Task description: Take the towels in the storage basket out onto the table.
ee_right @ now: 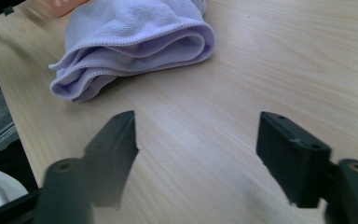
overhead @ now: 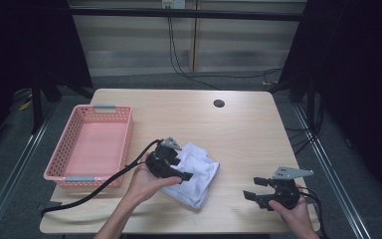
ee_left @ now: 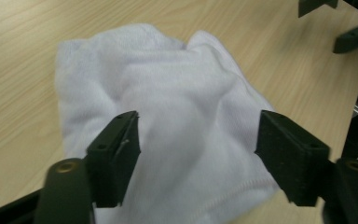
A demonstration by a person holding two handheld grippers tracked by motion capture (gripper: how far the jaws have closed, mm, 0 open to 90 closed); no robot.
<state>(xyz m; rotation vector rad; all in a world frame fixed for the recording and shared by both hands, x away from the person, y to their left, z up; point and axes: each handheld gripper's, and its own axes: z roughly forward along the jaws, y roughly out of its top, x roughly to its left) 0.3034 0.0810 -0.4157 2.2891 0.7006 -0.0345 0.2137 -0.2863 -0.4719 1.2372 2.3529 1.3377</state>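
A crumpled white towel [overhead: 195, 172] lies on the wooden table [overhead: 238, 134] near its front middle. My left gripper [overhead: 178, 169] hovers over the towel's left part, jaws spread wide. In the left gripper view the towel [ee_left: 168, 107] bulges between and beyond the two open jaws of that gripper [ee_left: 198, 154], with nothing clamped. My right gripper [overhead: 254, 189] is held at the front right of the table, open, aimed left toward the towel. In the right gripper view the folded towel [ee_right: 130, 42] lies well ahead of the gripper [ee_right: 198, 149], with bare wood between its jaws.
An empty pink plastic basket [overhead: 122, 117] stands at the left side of the table. A dark round cable hole [overhead: 219, 103] sits near the far edge. A black cable [overhead: 99, 186] trails from my left gripper off the front left corner.
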